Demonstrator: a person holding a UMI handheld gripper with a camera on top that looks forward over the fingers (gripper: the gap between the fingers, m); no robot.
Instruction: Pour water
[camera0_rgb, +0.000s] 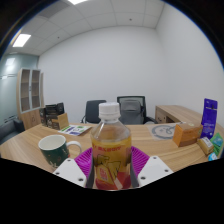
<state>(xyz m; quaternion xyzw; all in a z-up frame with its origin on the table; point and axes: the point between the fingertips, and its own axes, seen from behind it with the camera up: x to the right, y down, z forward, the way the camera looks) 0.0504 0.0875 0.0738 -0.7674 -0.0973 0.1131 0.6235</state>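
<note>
A clear plastic bottle (110, 145) with a white cap, yellowish liquid and a yellow-red label stands upright between my fingers. My gripper (111, 170) is shut on the bottle, its purple pads (85, 161) pressing the label on both sides. A dark green mug (57, 150) with a white inside stands on the wooden table (150, 138), just left of the bottle and beyond my left finger.
A cardboard box (187, 133) and a blue carton (209, 117) stand at the right of the table. A round plate (165, 130) lies behind the bottle. Books (76, 129) lie at the far left. Two office chairs (131, 108) stand behind the table.
</note>
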